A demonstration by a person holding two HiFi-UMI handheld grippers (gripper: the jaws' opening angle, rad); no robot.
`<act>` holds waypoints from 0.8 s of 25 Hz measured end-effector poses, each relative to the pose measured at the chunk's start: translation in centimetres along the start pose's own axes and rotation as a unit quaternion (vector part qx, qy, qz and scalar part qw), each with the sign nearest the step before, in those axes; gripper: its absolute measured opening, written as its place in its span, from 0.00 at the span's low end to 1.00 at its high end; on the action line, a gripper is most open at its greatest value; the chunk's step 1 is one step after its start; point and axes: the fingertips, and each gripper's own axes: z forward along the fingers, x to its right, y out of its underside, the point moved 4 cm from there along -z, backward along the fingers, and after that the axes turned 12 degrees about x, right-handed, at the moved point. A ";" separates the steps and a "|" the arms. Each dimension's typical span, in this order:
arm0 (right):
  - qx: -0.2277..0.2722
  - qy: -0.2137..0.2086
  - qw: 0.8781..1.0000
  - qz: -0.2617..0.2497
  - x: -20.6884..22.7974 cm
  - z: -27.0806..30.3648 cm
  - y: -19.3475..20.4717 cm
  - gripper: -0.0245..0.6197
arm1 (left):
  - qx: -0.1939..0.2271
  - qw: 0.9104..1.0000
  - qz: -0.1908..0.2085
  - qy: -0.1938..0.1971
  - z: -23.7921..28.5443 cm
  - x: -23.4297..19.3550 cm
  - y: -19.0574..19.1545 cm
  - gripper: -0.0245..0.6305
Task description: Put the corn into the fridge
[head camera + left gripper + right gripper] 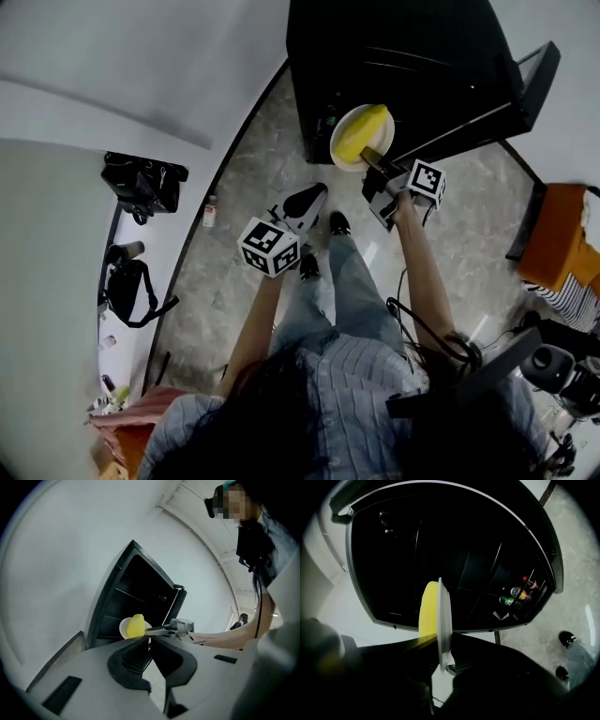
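Yellow corn [363, 129], bright, lies on a white plate [339, 150] before the open black fridge [403, 56]; the right hand-held gripper [370, 161] clamps the plate rim, the left hand-held gripper [307, 200] is closed and empty; labels on the cans [518, 593] are too small to read

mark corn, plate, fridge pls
corn [364, 129], head view, middle of the yellow piece.
plate [443, 620], right gripper view, its white edge, seen side-on.
fridge [403, 52], head view, its dark body.

Yellow corn [362, 129], white plate [337, 148], black fridge [403, 47]
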 end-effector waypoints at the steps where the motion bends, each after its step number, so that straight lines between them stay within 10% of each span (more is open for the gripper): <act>1: -0.003 0.000 1.000 0.001 0.2 0.7 -0.3 0.10 | 0.000 1.000 -0.002 -0.002 0.2 -0.2 0.2 0.05; 20: -0.019 0.033 0.999 -0.027 3.9 11.1 -5.2 0.10 | -0.004 1.000 -0.017 -0.024 2.4 -3.1 2.0 0.05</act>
